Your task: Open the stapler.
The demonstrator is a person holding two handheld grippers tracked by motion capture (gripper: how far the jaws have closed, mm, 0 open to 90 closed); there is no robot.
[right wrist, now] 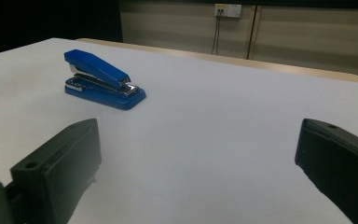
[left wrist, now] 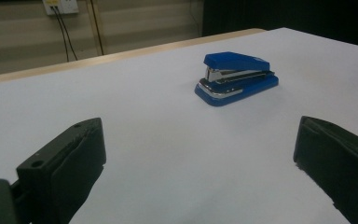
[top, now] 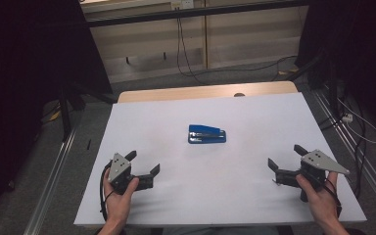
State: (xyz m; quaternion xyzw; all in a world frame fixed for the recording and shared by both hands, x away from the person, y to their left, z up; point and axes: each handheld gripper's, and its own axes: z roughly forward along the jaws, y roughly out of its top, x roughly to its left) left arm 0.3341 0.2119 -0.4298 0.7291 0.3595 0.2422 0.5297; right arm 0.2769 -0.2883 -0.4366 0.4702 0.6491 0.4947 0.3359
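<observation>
Two black hand-held grippers nearest, one per hand: left gripper and right gripper, each with matte, blocky jaws spread wide, nothing between them. Beyond, well apart from both, one glossy blue plastic stapler with chrome trim, lying flat mid-table. Beneath everything, one smooth white rectangular tabletop, pale wood strip at far edge.

A: Lab or test room?
B: Lab rig. White-topped table, black curtains both sides, metal floor rails, loose cables to a wall socket.
</observation>
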